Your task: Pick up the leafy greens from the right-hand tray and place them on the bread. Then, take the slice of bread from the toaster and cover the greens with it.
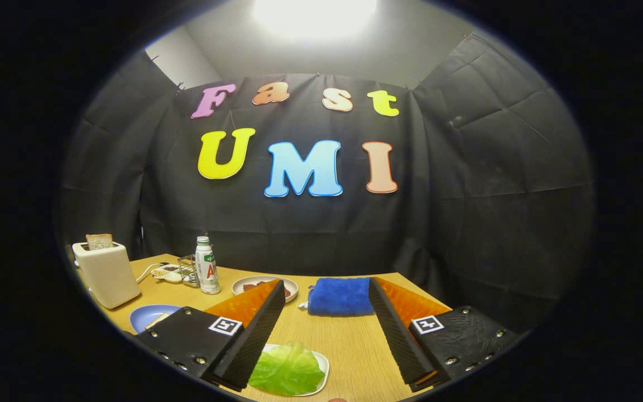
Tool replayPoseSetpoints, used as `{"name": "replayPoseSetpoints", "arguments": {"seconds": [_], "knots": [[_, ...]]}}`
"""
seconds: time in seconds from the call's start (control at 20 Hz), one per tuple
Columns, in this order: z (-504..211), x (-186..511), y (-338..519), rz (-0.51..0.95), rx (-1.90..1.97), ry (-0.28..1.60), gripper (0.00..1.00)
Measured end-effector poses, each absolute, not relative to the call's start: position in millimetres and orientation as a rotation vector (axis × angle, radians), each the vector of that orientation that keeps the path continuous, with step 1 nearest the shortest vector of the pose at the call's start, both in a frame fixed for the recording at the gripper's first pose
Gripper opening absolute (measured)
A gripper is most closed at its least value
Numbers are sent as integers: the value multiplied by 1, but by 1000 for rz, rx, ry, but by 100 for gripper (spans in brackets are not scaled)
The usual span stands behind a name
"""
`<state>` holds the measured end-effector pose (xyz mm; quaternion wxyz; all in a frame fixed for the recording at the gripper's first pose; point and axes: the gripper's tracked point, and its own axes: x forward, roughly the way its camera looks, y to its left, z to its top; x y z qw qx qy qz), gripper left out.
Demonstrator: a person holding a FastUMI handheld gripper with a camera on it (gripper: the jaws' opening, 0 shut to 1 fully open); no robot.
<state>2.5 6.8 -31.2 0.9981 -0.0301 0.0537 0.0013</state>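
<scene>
gripper (327, 304): fingers spread wide, nothing held
greens (287, 371): on white tray (324, 365), low between the fingers, nearer the left one
toaster (107, 273): far left on table (349, 340), bread slice (99, 241) sticking up from slot
blue plate (151, 315): just ahead of toaster
cloth (339, 296): blue, beyond the fingertips
bottle (206, 265): upright, right of toaster
</scene>
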Motion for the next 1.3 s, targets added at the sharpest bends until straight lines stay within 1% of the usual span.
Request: {"name": "replayPoseSetpoints", "arguments": {"seconds": [0.3, 0.6, 0.7, 0.9, 1.15, 1.2, 1.3], "knots": [[-89, 9, 28, 37, -78, 318, 95], [-174, 15, 52, 107, -106, 605, 95], [-195, 16, 53, 115, -135, 666, 95], [-216, 9, 56, 137, -128, 749, 96], [-218, 9, 57, 154, -67, 758, 96], [-221, 11, 58, 158, -72, 754, 94], [-223, 8, 66, 184, -66, 759, 93]]}}
